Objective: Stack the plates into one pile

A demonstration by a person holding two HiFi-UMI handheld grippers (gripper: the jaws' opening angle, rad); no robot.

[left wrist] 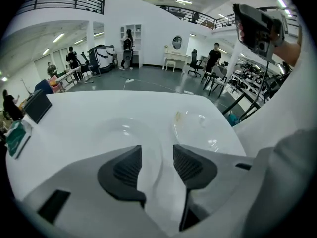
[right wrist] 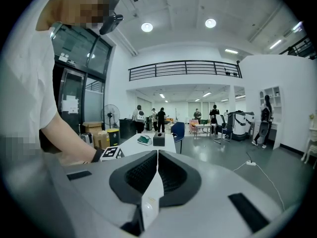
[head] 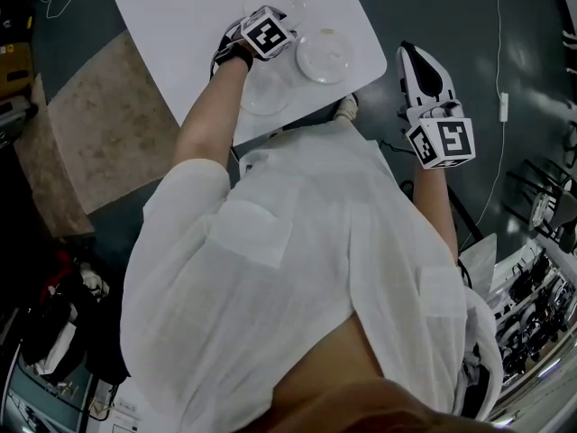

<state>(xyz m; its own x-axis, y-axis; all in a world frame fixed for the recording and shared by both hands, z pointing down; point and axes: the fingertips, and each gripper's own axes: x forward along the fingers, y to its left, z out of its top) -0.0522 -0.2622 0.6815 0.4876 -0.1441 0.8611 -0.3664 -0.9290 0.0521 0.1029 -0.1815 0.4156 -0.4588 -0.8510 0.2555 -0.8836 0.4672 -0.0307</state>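
Left gripper view: left hand-held gripper (left wrist: 157,155), jaws apart over rim of near plate (left wrist: 119,130); neighbouring plate (left wrist: 198,123) at one o'clock. Risk: shallow bite, slippage. Right hand-held gripper (right wrist: 157,155) closed.

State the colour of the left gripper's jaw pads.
Dark grey to black, with a ribbed face: the pads show clearest in the left gripper view.

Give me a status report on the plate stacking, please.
Left gripper open, at rim of far plate. Right gripper shut, empty, off the table. Right plate, near plate unstacked. Nothing in the way.
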